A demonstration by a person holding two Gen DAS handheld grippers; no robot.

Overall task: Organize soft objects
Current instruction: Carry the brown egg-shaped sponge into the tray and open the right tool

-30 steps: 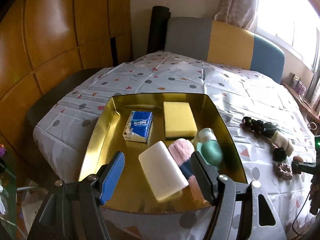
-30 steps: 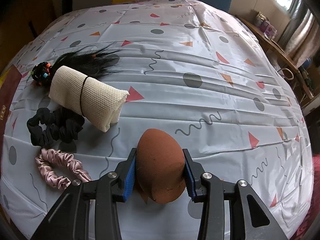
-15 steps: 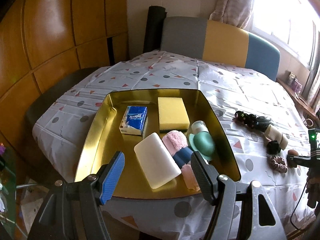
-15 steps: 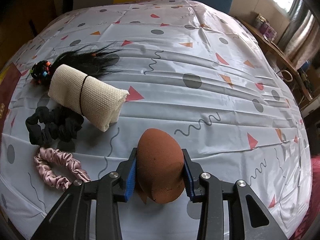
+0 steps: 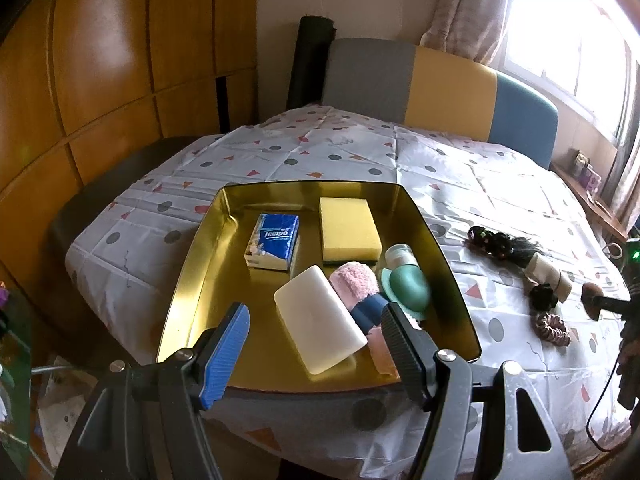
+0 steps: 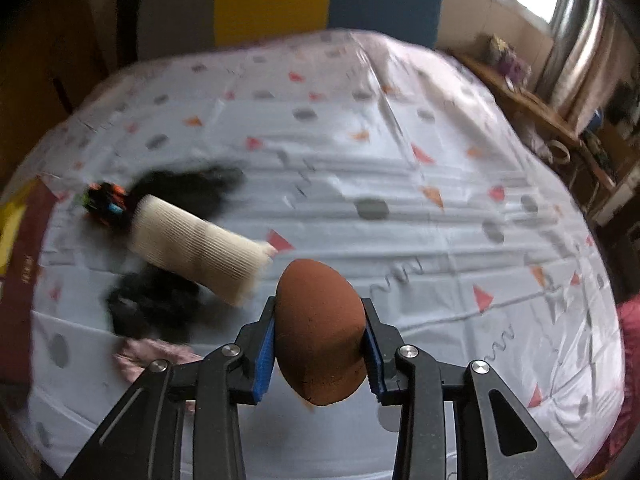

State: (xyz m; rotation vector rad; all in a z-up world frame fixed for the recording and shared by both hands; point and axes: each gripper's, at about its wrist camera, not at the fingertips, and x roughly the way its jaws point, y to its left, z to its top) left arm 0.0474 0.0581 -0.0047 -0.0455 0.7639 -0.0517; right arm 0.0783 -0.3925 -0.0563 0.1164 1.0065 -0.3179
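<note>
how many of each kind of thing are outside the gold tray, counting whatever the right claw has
scrunchies: 2, black and pink
bandage roll: 1
black hairpiece: 1
brown makeup sponge: 1, between the jaws of the right claw, which are closing on it
total: 5

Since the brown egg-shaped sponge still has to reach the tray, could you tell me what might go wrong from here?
1. The right hand-held gripper is closing on the brown egg-shaped sponge; its rounded, squashy sides could squirt out.
2. The gold metal tray is crowded along its right side, so the sponge may land on the green silicone cup and roll out.
</note>
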